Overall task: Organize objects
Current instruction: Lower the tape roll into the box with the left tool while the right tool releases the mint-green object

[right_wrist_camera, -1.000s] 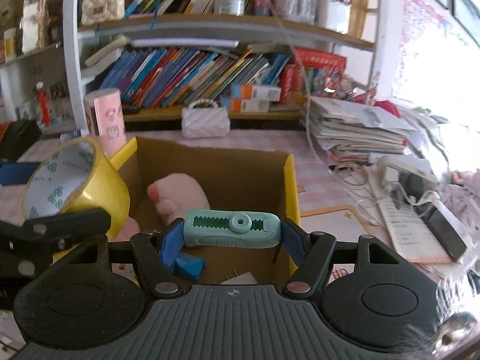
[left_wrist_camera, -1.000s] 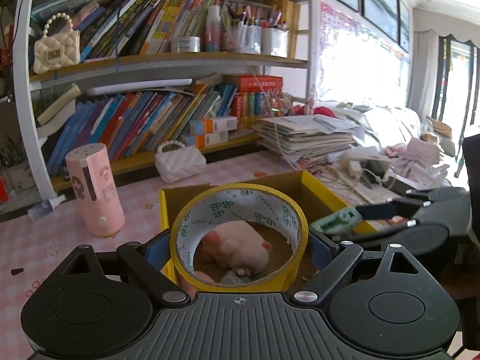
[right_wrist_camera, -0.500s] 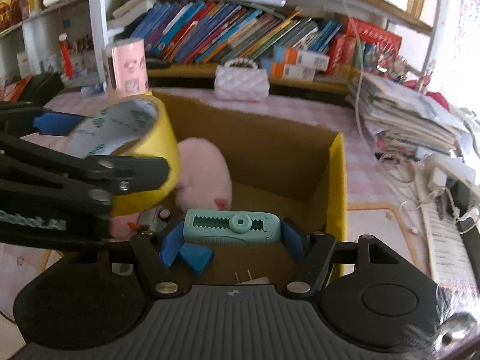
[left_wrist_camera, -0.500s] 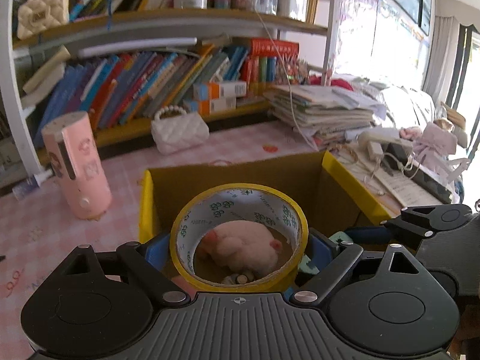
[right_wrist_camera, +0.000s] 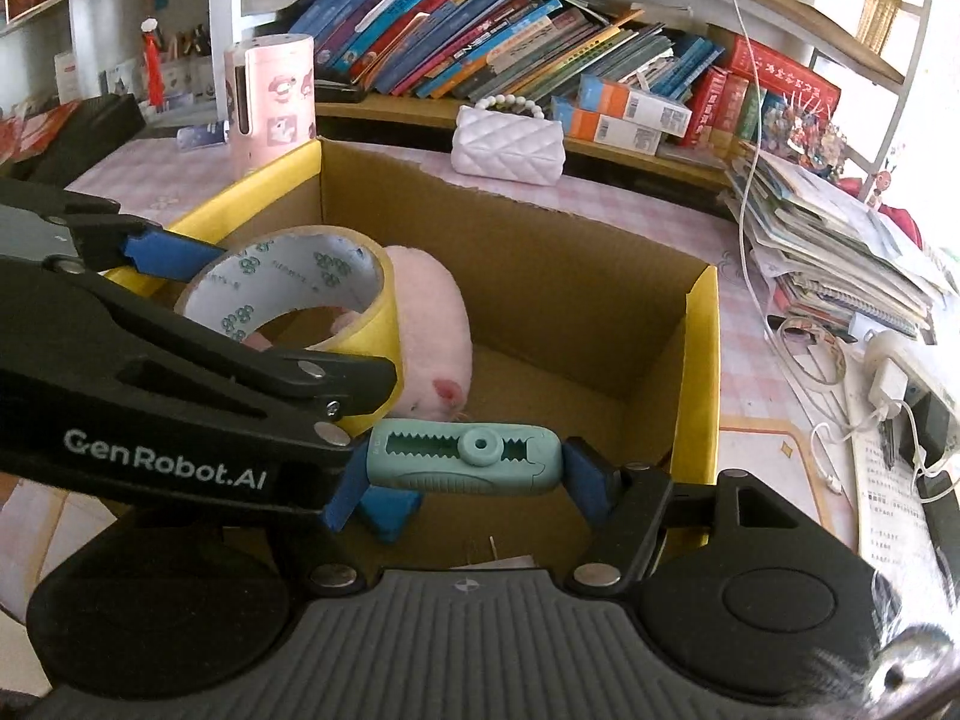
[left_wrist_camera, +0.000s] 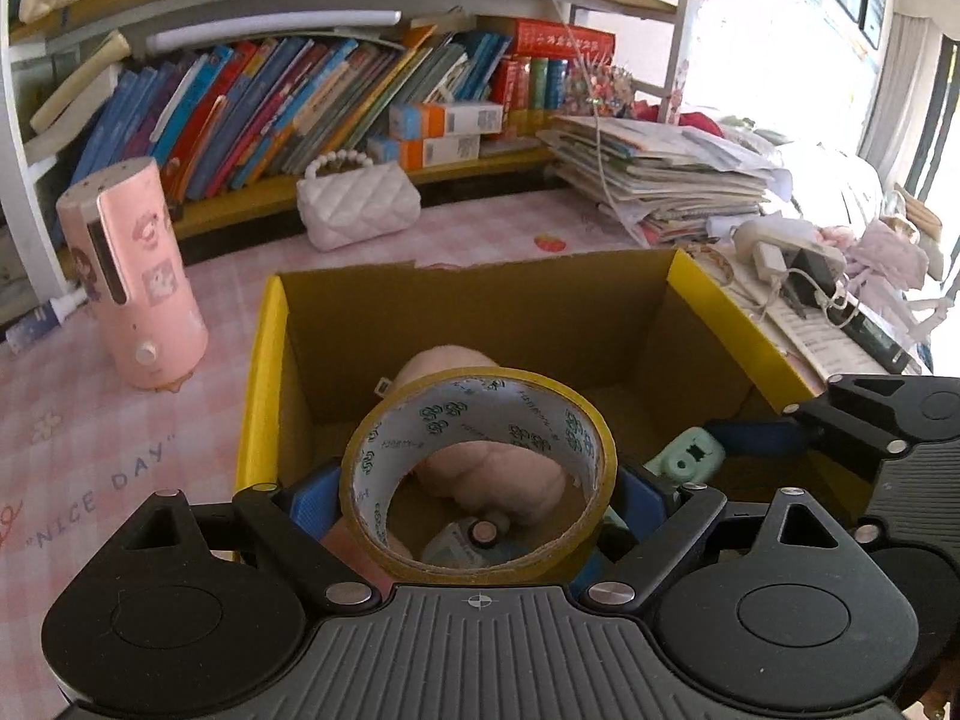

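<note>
The left gripper (left_wrist_camera: 478, 495) pinches a roll of yellow tape (left_wrist_camera: 478, 468) across its width, the blue pads pressed on either side and the roll's open core facing the camera. It hangs over the near left part of an open cardboard box (left_wrist_camera: 480, 294) with yellow outer walls, which stands on a bench (left_wrist_camera: 90, 450) under a pink checked cloth printed "NICE DAY". The right gripper (right_wrist_camera: 465, 471) has its jaws clamped on the two ends of a mint-green cutter (right_wrist_camera: 465, 459), held level over the box's near edge, just beside the tape; in the right view the left gripper's black arm crosses in front at the left, touching or almost touching the cutter's left end. Inside the box lies a pink plush toy (right_wrist_camera: 432, 324), against the left wall and directly below the tape, with a small pale item (left_wrist_camera: 462, 543) beside it that is too hidden to name. A blue block (right_wrist_camera: 390, 510) sits on the box floor below the cutter. Behind the box stand a pink cylinder (left_wrist_camera: 132, 276) at left and a white quilted purse (left_wrist_camera: 357, 204) in front of a shelf of leaning books (left_wrist_camera: 270, 102). A stack of papers (left_wrist_camera: 660, 180) lies to the right.
</note>
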Demonstrator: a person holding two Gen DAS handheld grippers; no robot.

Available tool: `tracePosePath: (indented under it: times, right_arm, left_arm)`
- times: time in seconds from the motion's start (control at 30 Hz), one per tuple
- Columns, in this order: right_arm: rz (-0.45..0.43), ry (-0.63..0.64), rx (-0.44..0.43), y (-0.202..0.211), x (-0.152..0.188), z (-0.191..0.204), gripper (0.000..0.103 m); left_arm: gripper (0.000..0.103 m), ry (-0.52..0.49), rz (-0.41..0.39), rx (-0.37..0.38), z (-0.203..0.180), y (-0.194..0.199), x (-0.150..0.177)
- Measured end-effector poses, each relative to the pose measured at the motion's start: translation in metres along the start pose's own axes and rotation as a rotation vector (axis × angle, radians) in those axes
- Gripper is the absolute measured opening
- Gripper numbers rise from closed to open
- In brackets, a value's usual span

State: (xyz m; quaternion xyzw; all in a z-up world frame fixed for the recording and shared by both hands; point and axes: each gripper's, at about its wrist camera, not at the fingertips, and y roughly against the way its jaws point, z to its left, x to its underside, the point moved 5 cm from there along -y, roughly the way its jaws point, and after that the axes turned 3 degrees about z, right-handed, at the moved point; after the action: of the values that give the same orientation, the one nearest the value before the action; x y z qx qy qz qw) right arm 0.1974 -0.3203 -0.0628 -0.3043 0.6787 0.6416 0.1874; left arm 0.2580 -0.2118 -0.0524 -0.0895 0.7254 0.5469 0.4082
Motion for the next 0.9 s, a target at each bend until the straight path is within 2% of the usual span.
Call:
tracePosePath:
  times: [0.37,0.57,0.73,0.9]
  right_arm:
    - [-0.002,-0.006,-0.002,0.001,0.000,0.001,0.068]
    - [-0.020,-0.038,0.005,0.008,0.002,0.001,0.071]
    - [-0.072,-0.069,0.008,0.026,0.004,-0.002,0.075]
    - [-0.117,-0.100,0.031,0.042,0.009,-0.006,0.077]
  left_arm:
    - [0.093,0.020,-0.006,0.002,0.001,0.004,0.002]
    - [0.100,0.032,-0.100,0.044,-0.003,0.028,-0.001]
    - [0.102,0.049,-0.193,0.023,-0.005,0.056,-0.001]
    - [0.103,0.090,-0.230,-0.019,-0.001,0.077,0.007]
